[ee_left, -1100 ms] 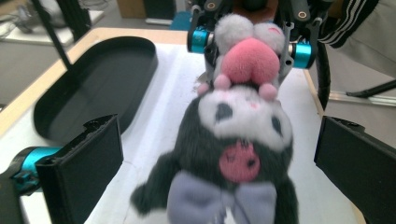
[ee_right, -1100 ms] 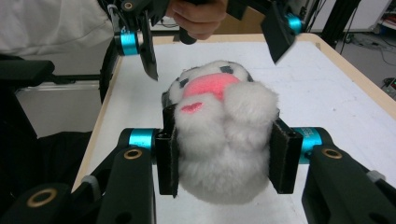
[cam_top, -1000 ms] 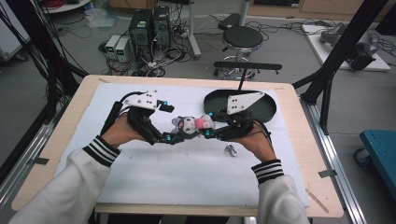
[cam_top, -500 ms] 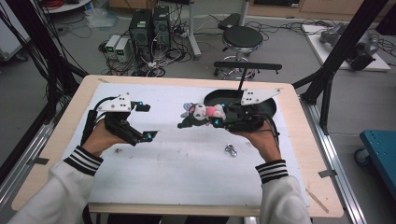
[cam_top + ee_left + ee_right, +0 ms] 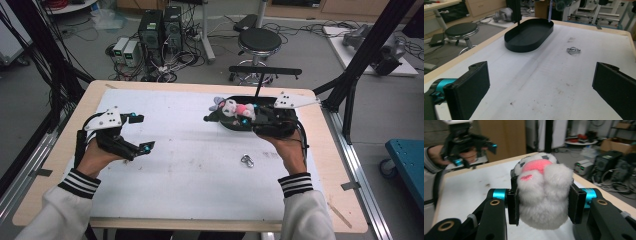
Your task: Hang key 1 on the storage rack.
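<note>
A small grey-white plush toy (image 5: 233,108) with a pink patch is held off the table in my right gripper (image 5: 221,115), which is shut on it. In the right gripper view the two pads squeeze the plush toy (image 5: 544,195) from both sides. It hangs over the near end of a black oval tray (image 5: 231,125), which the hand partly hides. The tray (image 5: 529,35) looks empty in the left gripper view. My left gripper (image 5: 143,132) stands open at the table's left, its jaws wide apart with nothing between them in the left gripper view (image 5: 542,82).
A small metal ring (image 5: 247,160) lies on the white mat (image 5: 190,175) in front of the right hand, and the ring (image 5: 573,50) sits beside the tray. A thin black post (image 5: 258,87) rises behind the tray. Stool and computers stand on the floor beyond.
My left gripper has pulled away to the left from the toy at the table's middle. The right gripper has carried the toy back and to the right, over the tray.
</note>
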The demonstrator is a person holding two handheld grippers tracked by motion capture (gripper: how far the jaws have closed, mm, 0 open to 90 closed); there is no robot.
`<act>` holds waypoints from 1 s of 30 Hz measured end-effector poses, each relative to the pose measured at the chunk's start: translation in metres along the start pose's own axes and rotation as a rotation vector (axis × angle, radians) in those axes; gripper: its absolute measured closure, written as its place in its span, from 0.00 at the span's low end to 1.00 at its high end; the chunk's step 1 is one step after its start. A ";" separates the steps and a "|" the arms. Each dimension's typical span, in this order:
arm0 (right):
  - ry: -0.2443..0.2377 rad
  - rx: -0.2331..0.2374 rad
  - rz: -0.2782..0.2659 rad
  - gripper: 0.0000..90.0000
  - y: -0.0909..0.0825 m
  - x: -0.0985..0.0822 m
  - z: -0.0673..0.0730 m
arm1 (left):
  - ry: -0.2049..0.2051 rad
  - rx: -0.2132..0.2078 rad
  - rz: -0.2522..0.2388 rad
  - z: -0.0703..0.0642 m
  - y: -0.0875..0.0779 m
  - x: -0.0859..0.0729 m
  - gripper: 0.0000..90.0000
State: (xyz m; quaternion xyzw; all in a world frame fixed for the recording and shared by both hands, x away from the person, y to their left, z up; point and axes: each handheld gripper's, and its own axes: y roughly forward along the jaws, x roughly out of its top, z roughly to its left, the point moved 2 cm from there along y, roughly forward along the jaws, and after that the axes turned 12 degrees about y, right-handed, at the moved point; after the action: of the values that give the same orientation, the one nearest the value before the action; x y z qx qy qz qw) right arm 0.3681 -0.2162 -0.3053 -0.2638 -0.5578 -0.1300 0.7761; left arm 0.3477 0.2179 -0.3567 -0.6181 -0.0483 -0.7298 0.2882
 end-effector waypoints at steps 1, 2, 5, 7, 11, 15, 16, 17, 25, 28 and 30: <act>0.007 -0.007 -0.011 0.61 -0.001 0.000 -0.001 | -0.001 0.009 -0.001 0.000 -0.003 -0.003 0.02; 0.012 -0.017 -0.021 0.61 -0.003 0.001 -0.003 | -0.005 0.023 -0.008 -0.001 -0.006 -0.005 0.02; 0.030 -0.060 -0.041 0.61 -0.006 0.001 -0.007 | -0.009 0.062 -0.027 -0.003 -0.014 -0.013 0.02; 0.046 -0.090 -0.055 0.61 -0.008 0.002 -0.009 | -0.007 0.090 -0.033 -0.005 -0.020 -0.019 0.02; 0.068 -0.127 -0.090 0.61 -0.010 0.002 -0.014 | -0.025 0.142 -0.069 -0.008 -0.030 -0.031 0.02; 0.087 -0.163 -0.115 0.61 -0.012 0.003 -0.019 | -0.051 0.167 -0.069 -0.011 -0.037 -0.044 0.02; 0.087 -0.163 -0.115 0.61 -0.012 0.003 -0.019 | -0.053 0.171 -0.064 -0.011 -0.038 -0.046 0.02; 0.088 -0.169 -0.123 0.61 -0.013 0.003 -0.020 | -0.052 0.176 -0.058 -0.012 -0.039 -0.049 0.02; 0.103 -0.223 -0.146 0.61 -0.011 0.004 -0.024 | -0.060 0.215 -0.065 -0.016 -0.044 -0.062 0.02; 0.107 -0.245 -0.159 0.61 -0.011 0.005 -0.025 | -0.058 0.230 -0.061 -0.017 -0.046 -0.066 0.02; 0.110 -0.254 -0.166 0.61 -0.011 0.006 -0.027 | -0.062 0.248 -0.081 -0.019 -0.047 -0.069 0.02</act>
State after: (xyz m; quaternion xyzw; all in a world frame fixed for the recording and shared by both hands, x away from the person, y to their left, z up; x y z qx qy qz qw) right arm 0.3863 -0.2393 -0.3030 -0.3053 -0.5136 -0.2773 0.7524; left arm 0.3131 0.2737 -0.4122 -0.5976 -0.1720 -0.7099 0.3308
